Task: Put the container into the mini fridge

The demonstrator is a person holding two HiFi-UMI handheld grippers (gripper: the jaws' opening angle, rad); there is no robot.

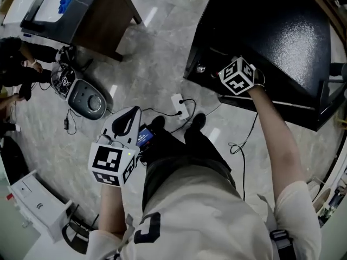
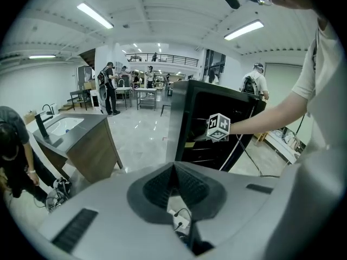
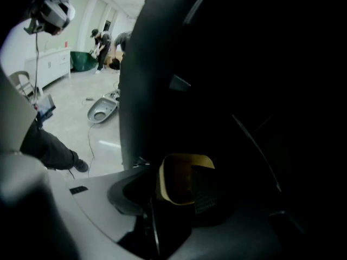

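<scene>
A: So, the right gripper [image 3: 187,199]?
B: Jaws apart, a yellowish tab [image 3: 173,177] between them, at the front top edge of the mini fridge [image 1: 282,31]. The left gripper [image 2: 174,169] is closed and empty. The container shows in no view.
A: Back straight off, I'd say, so nothing snags.

Big open lab hall: glossy grey stone floor [image 1: 162,42], long ceiling strip lights [image 2: 95,15], railed mezzanine [image 2: 162,59], metal worktables [image 2: 145,93], loose black cables [image 1: 238,150].

The mini fridge [image 1: 282,31] is glossy black, the floor [image 1: 157,42] pale grey and marbled.
</scene>
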